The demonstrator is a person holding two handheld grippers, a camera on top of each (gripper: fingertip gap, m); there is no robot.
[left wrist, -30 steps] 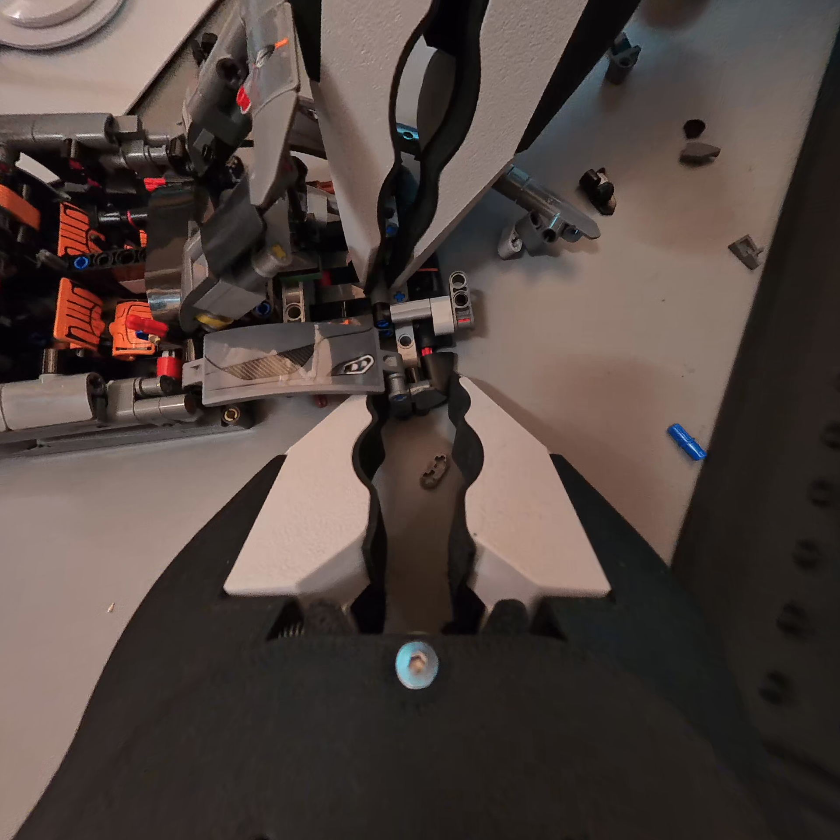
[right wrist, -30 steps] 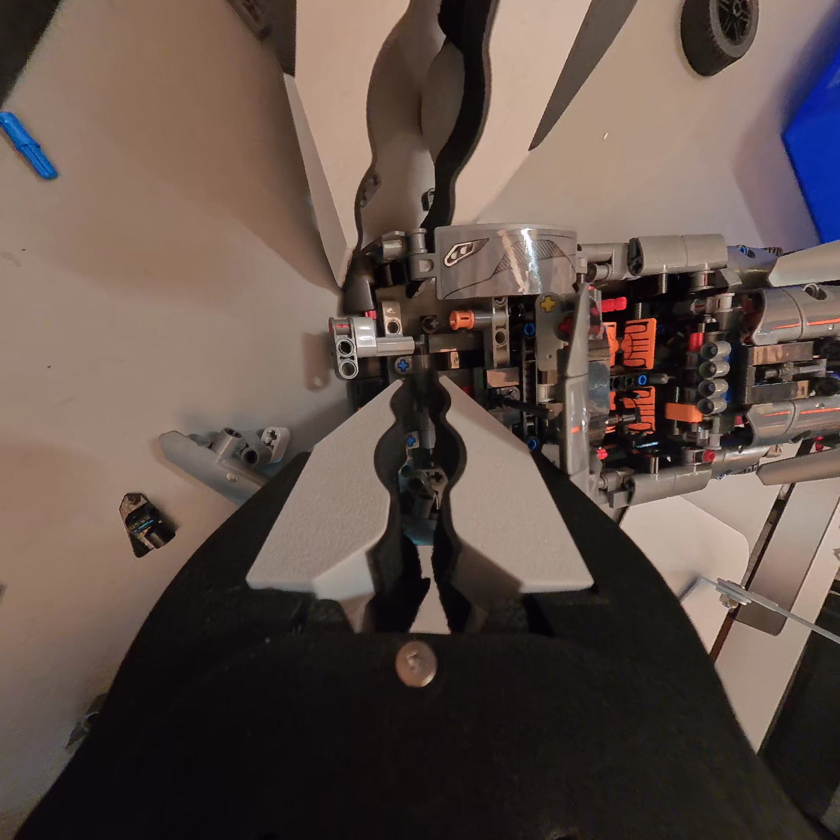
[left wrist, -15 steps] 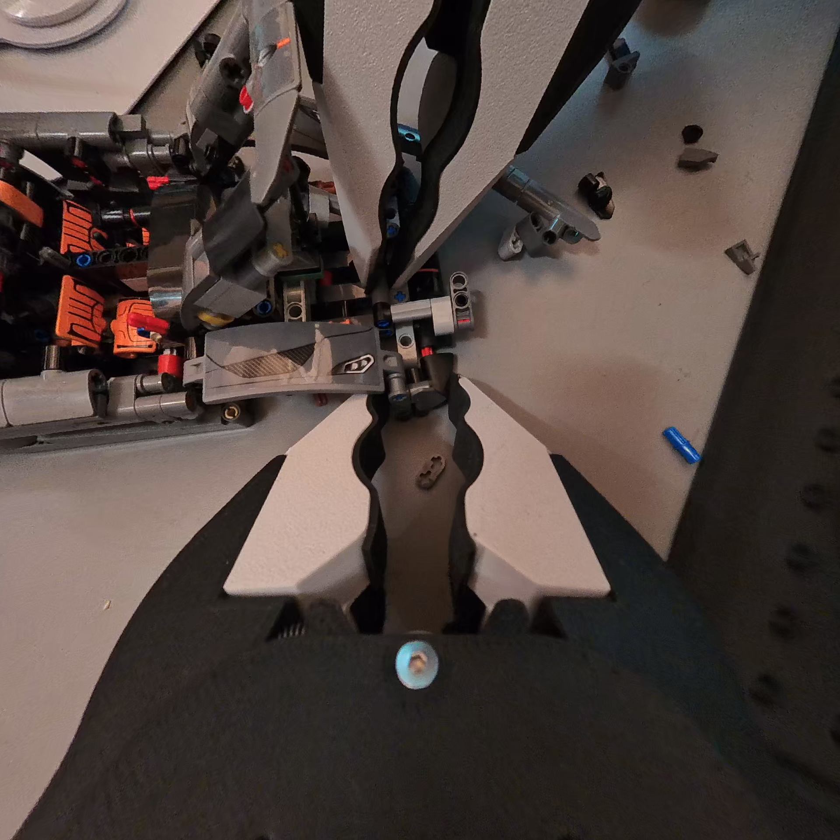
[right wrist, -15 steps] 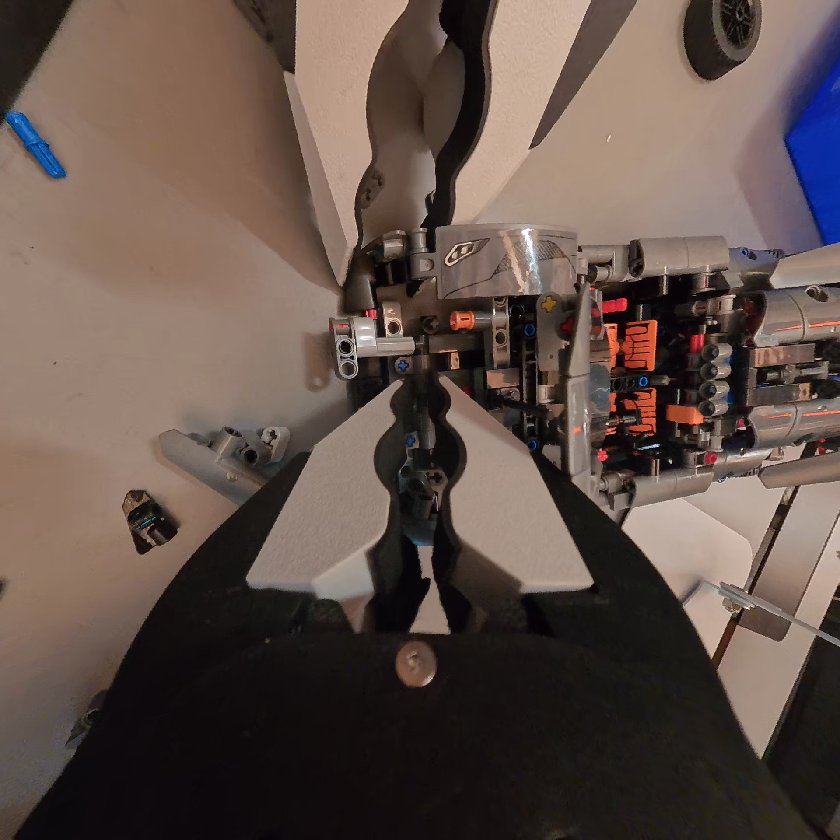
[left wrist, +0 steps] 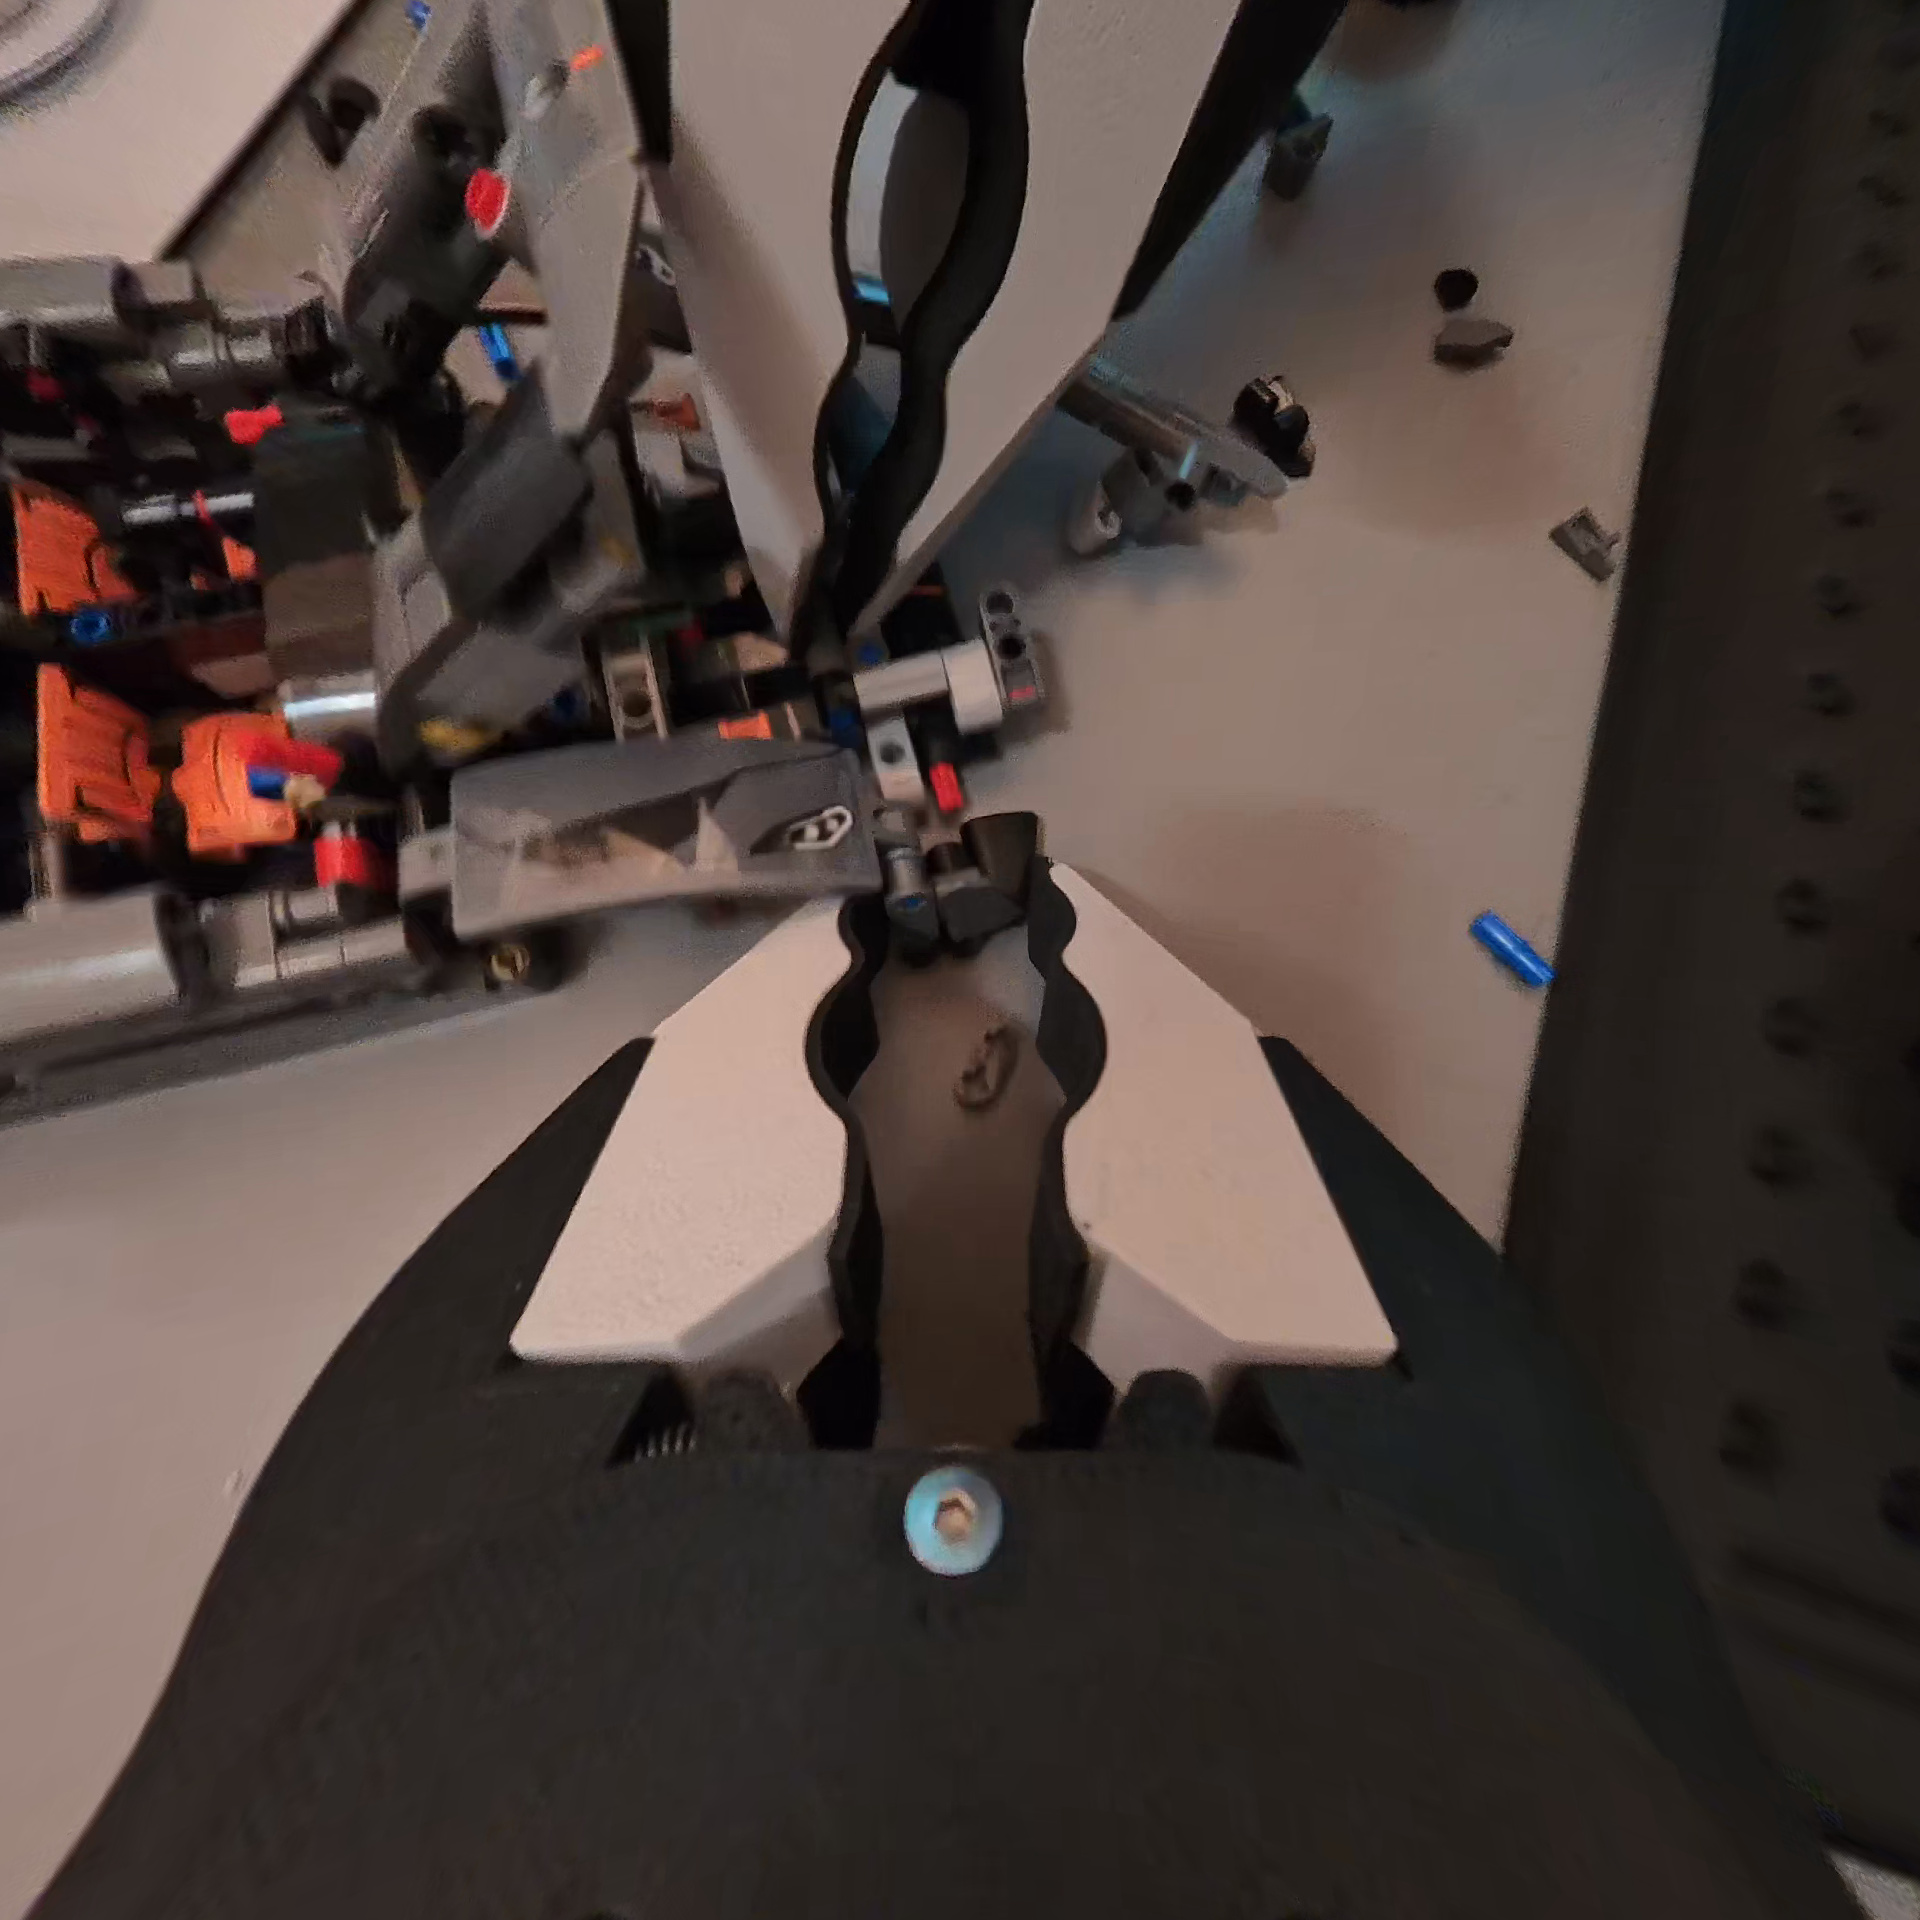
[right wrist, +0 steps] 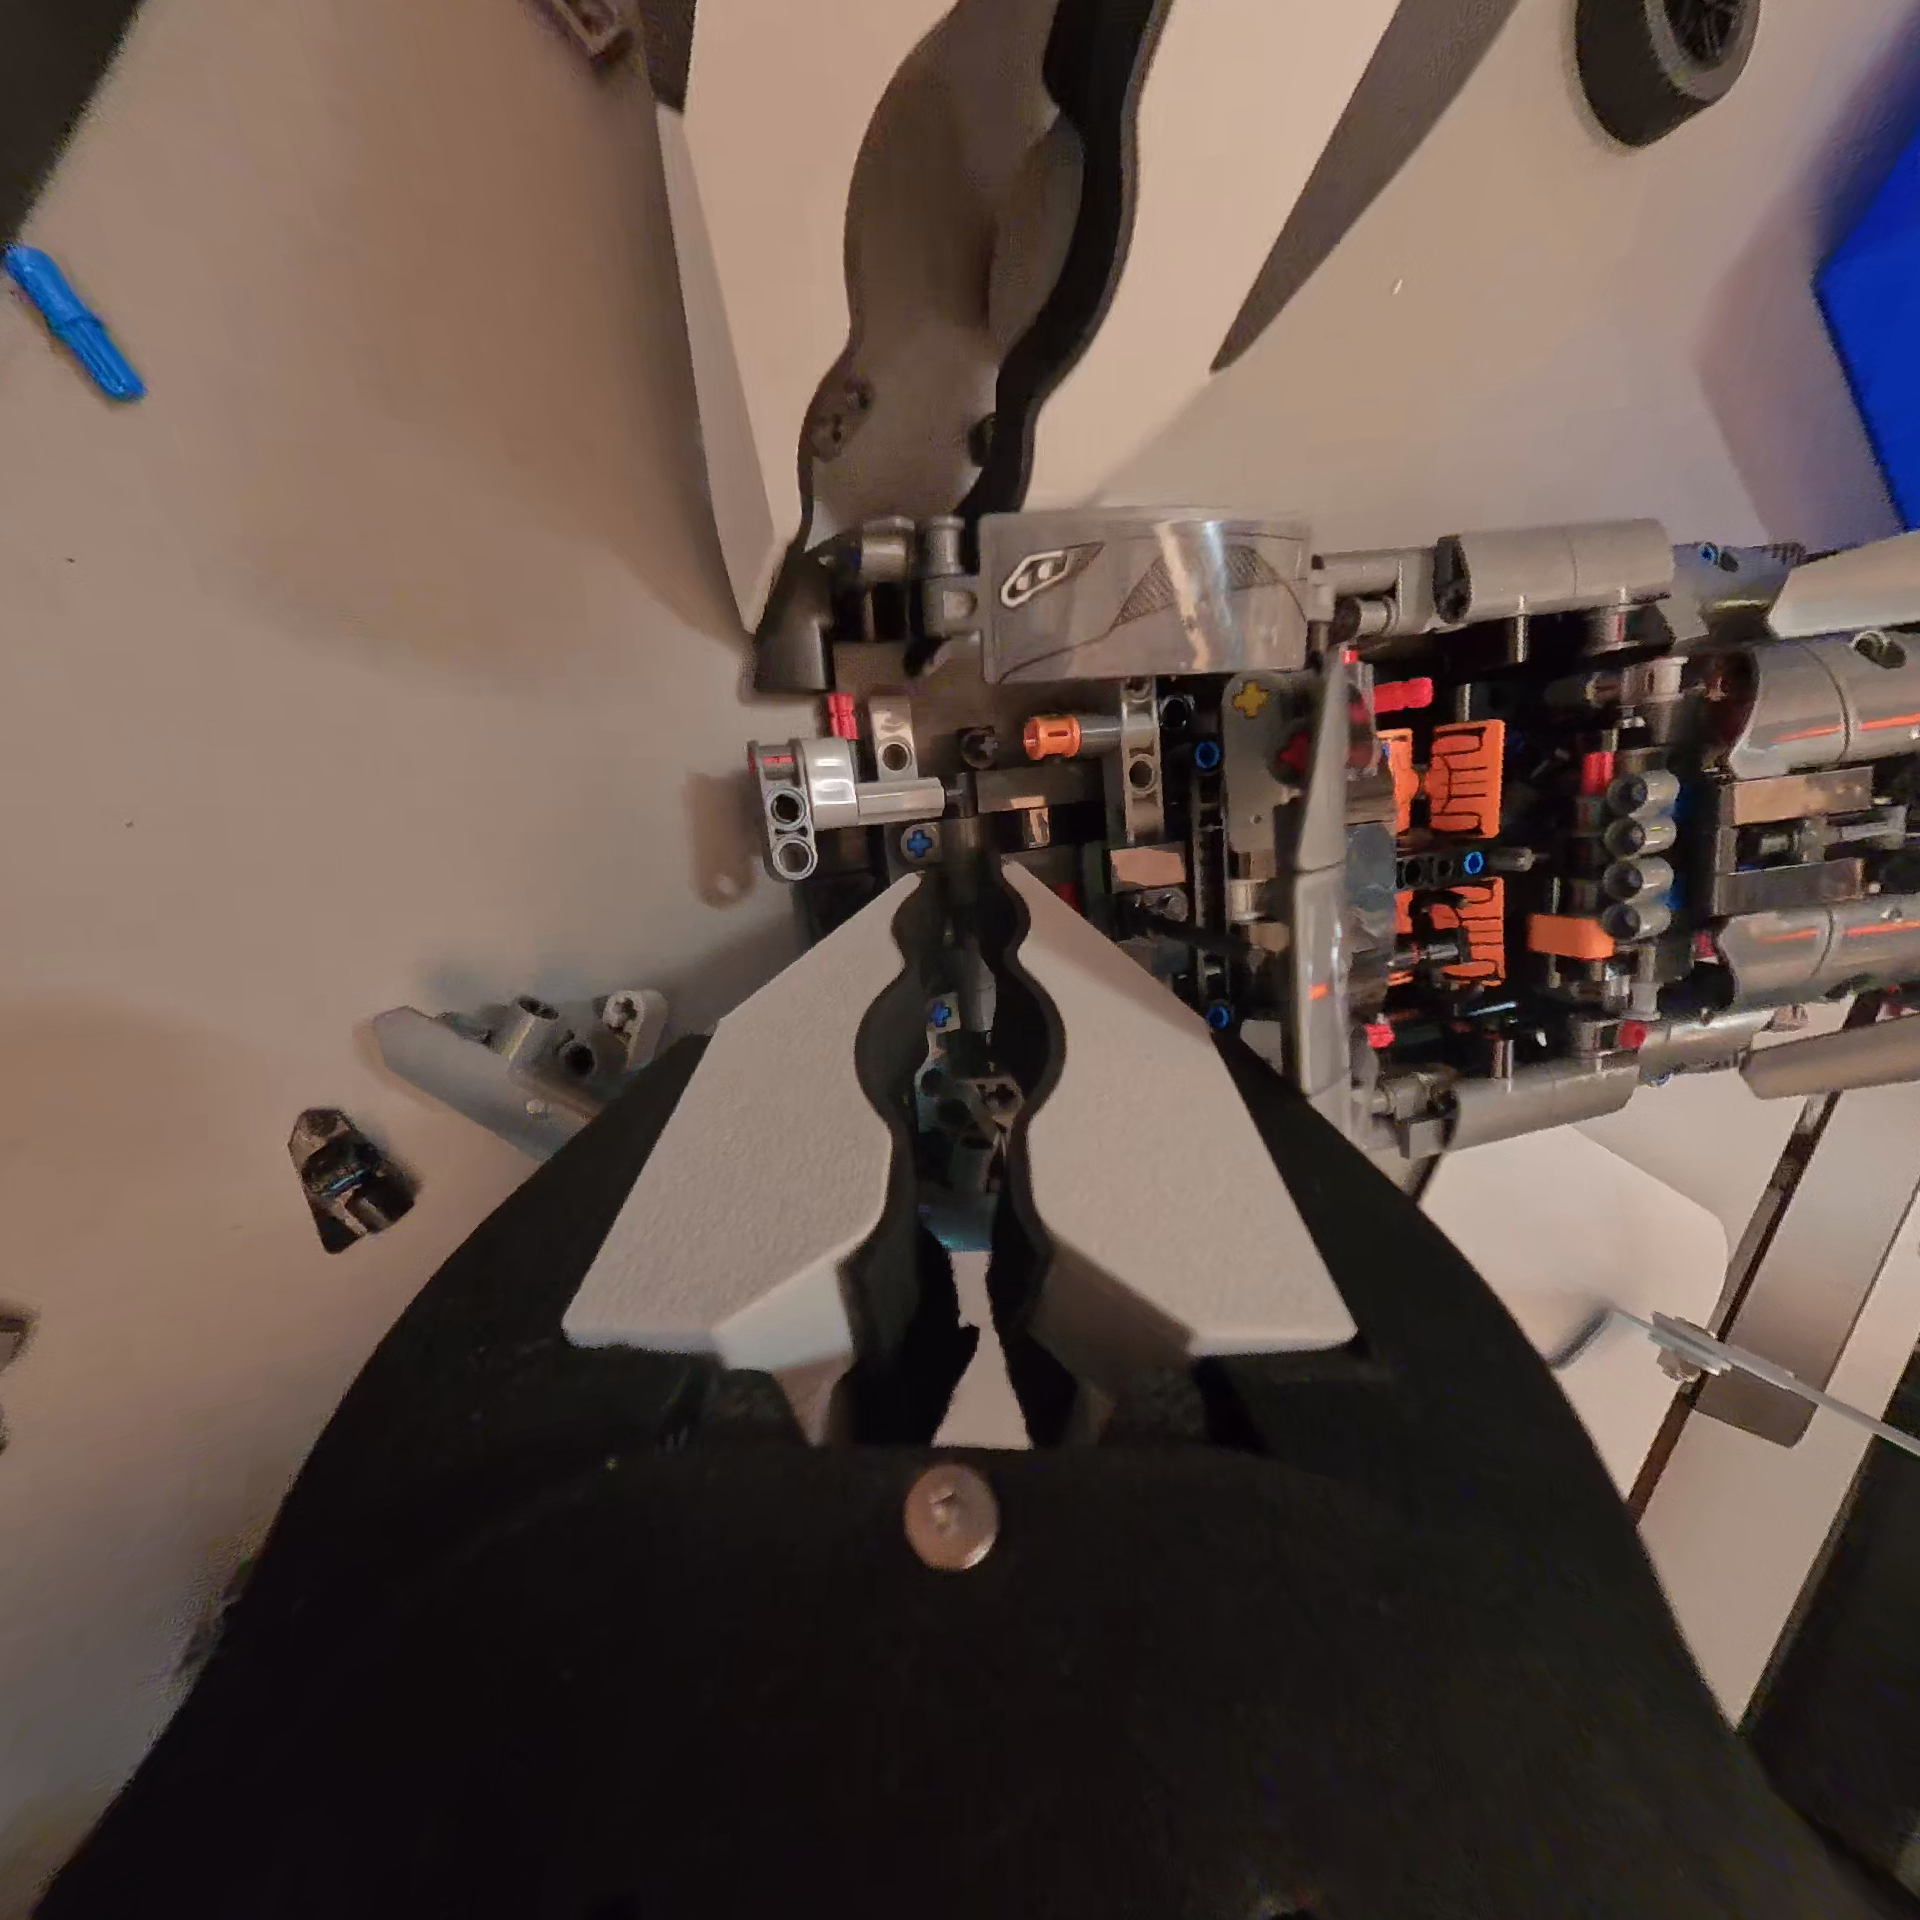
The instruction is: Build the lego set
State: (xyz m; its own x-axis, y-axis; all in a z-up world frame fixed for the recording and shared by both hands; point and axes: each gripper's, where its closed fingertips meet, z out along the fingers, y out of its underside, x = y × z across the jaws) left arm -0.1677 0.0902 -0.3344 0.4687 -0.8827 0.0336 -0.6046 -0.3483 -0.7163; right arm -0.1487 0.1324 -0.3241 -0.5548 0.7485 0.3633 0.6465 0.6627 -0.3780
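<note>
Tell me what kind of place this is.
Probably an indoor hobby or work table set up for model building. A half-built grey and orange lego model lies on a pale tabletop, loose parts such as a blue pin and a black tyre lie scattered around it.

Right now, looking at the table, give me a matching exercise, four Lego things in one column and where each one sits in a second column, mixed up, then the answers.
Things
1. blue pin
2. black tyre
3. loose grey panel assembly
4. orange bush

Places
A. on an axle inside the front of the car model
B. lying alone on the table, far upper left of the right wrist view
C. on the table just left of the right gripper
D. top right corner of the right wrist view, beyond the model

Pairs: 1-B, 2-D, 3-C, 4-A
</note>
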